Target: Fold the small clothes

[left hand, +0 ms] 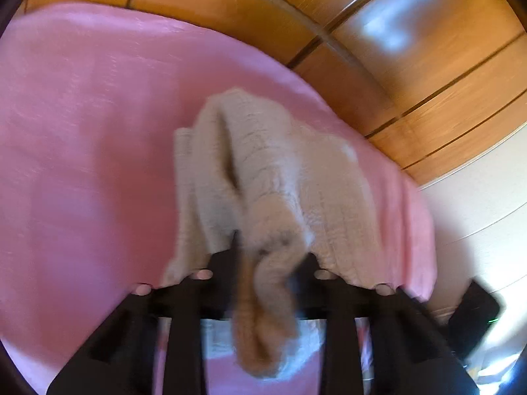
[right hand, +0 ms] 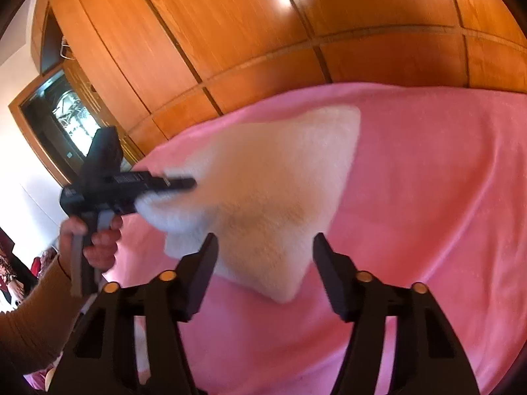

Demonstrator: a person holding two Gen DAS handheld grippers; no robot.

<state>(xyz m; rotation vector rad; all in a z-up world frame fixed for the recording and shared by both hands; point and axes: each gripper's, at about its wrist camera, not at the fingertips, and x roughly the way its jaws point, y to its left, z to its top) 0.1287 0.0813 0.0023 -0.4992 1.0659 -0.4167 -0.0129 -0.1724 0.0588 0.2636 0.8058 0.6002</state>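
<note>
A cream fleecy garment [left hand: 283, 177] hangs over the pink blanket [left hand: 82, 148]. My left gripper [left hand: 271, 256] is shut on a bunched edge of it and holds it up. In the right wrist view the garment [right hand: 263, 197] is a blurred cream sheet stretched from the left gripper [right hand: 184, 184] down to a corner near the blanket [right hand: 428, 197]. My right gripper [right hand: 265, 253] is open and empty, its fingers on either side of the garment's lower part, not touching it that I can tell.
A wooden wardrobe wall [right hand: 263, 33] stands behind the bed. A dark glass-fronted cabinet [right hand: 62, 115] is at the left. The person's left hand and tan sleeve [right hand: 39, 312] hold the left gripper's handle.
</note>
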